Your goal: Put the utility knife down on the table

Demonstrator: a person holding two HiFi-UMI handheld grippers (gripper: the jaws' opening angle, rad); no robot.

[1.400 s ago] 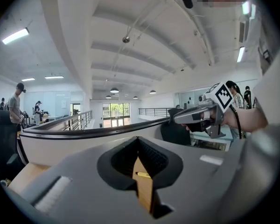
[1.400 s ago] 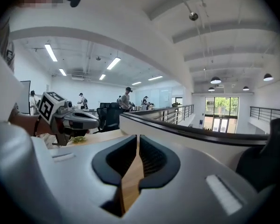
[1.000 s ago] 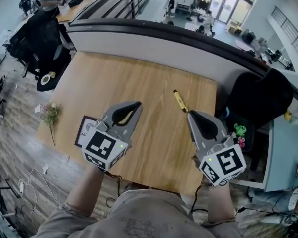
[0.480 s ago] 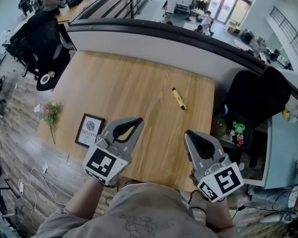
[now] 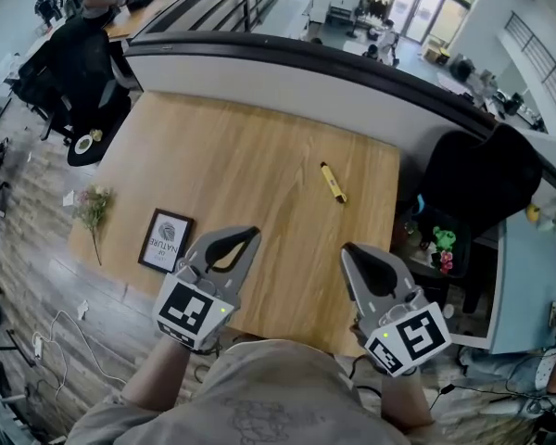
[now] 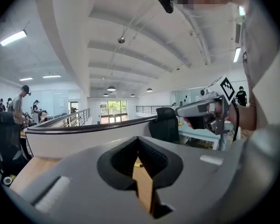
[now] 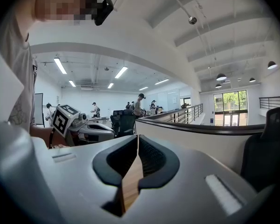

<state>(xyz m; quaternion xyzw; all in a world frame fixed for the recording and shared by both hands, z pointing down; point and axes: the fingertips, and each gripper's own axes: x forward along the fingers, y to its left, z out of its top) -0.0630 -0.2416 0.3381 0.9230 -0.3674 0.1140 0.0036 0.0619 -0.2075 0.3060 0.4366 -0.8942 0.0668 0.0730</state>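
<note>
Already the slim yellow utility knife (image 5: 334,184) lies flat on the pale wooden worktop (image 5: 250,156). Left gripper (image 5: 250,234) and right gripper (image 5: 348,249) hover well apart from it, jaws clenched on nothing, so the placing looks done.

Items present: one table (image 5: 241,156), one utility knife (image 5: 333,183), one framed picture (image 5: 165,240), one flower sprig (image 5: 93,207). Grippers: two, the left gripper (image 5: 251,234) and the right gripper (image 5: 348,250).

Bright even daylight, fisheye-warped edges.
</note>
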